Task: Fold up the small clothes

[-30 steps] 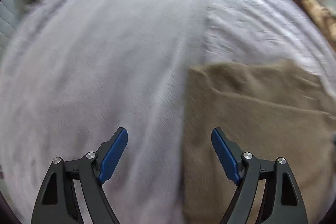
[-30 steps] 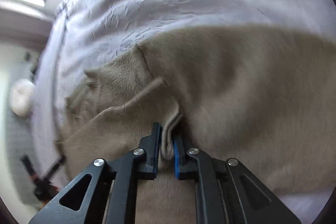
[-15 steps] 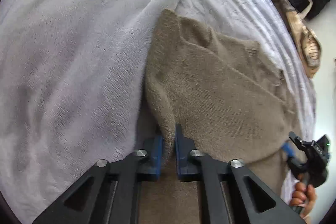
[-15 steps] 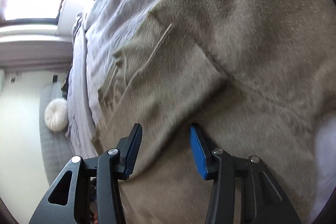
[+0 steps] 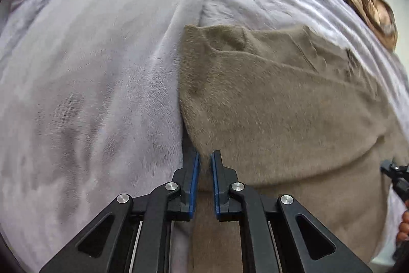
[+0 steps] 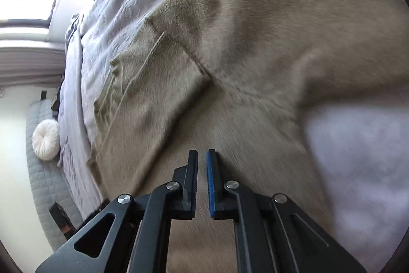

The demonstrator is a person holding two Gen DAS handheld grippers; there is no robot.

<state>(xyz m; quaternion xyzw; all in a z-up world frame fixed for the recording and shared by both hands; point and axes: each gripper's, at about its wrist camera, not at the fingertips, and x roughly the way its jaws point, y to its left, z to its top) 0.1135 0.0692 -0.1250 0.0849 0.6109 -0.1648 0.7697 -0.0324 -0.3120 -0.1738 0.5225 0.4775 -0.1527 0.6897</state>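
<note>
I have the tan fleece garment [image 5: 281, 104] lying on the lilac bedspread [image 5: 84, 83], partly folded: one flap is already doubled over the layer beneath, its fold line running across the cloth. My left gripper [image 5: 204, 157] is clamped on the garment's left edge, a pinch of fleece caught between the blue pads. My right gripper [image 6: 202, 155] sits over the middle of the same garment with its jaws drawn together; nothing seems to be between the pads, though the blur leaves me unsure.

I judge this to be mid-fold, one side gathered and ready to carry over. Next I would need the right tongs to take a matching edge, then both to lift and lay the cloth across evenly.

Left of the garment the bedspread is bare and wide. Beyond the garment's far edge lies a patterned brown cloth [image 5: 370, 4]. A round white cushion [image 6: 46, 136] rests well apart, off the bed's side.
</note>
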